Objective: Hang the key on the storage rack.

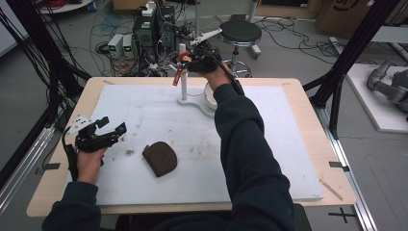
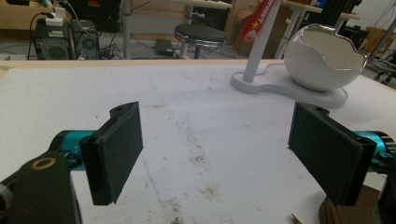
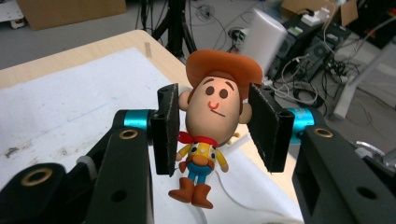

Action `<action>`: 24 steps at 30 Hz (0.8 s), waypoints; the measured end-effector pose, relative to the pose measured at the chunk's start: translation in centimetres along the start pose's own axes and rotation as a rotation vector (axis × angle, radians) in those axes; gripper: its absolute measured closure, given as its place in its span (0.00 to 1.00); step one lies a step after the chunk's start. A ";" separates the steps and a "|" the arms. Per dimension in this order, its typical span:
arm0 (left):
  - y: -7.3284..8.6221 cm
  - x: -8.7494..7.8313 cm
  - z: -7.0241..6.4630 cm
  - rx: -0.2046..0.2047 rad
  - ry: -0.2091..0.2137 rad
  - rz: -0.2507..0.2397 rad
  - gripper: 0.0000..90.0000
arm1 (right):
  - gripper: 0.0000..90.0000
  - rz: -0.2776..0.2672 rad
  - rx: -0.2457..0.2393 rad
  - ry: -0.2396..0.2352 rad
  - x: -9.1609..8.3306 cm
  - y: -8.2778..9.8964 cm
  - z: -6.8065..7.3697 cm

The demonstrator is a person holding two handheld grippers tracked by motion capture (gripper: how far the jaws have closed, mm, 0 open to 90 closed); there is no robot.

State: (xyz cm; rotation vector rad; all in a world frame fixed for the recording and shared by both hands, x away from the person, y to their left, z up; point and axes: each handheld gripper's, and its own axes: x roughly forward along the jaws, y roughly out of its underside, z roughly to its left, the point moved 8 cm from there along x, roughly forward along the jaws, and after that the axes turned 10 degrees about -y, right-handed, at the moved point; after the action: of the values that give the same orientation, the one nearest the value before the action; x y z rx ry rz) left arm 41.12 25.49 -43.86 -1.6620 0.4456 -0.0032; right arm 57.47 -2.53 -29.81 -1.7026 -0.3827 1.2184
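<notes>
The right tongs (image 3: 212,135) clamp the cowboy figure (image 3: 212,121) by its head, lifted beside the stand (image 1: 184,72) near the surface's far edge. The left tongs (image 2: 233,154) rest apart, empty. Next, I judge, it must be hung there.

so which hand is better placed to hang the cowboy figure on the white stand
Right: the right gripper already clamps the cowboy figure beside the stand's post. The left gripper sits open, far off.

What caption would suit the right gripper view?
Right gripper clamps a small cowboy figurine with an orange hat by its head, above the white table mat.
</notes>
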 end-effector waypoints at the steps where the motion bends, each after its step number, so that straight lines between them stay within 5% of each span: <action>1: 0.0 0.0 0.0 0.000 0.000 0.000 0.20 | 0.63 0.000 0.000 0.000 0.0 0.0 0.0; 11: 0.0 -0.1 -0.1 0.005 0.004 0.001 0.20 | 0.55 -0.027 0.029 0.024 -1.6 3.4 -1.5; 17: -0.1 -0.1 -0.2 0.014 0.011 -0.002 0.20 | 0.43 -0.056 0.042 0.047 -4.6 6.3 -2.1; 21: -0.1 -0.2 -0.3 0.016 0.012 -0.002 0.20 | 0.29 -0.060 0.067 0.059 -7.8 11.0 -2.0; 22: -0.1 -0.2 -0.3 0.016 0.012 -0.002 0.20 | 0.29 -0.060 0.067 0.059 -7.8 11.0 -2.0; 24: -0.1 -0.3 -0.4 0.018 0.016 -0.007 0.20 | 0.21 -0.031 0.087 0.119 -9.6 14.8 -2.2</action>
State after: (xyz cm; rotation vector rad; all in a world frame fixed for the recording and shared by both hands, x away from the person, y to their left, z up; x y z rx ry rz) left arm 40.81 25.22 -43.61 -1.6470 0.4510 -0.0260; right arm 51.06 -17.59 -36.88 -1.6790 -0.2795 1.0895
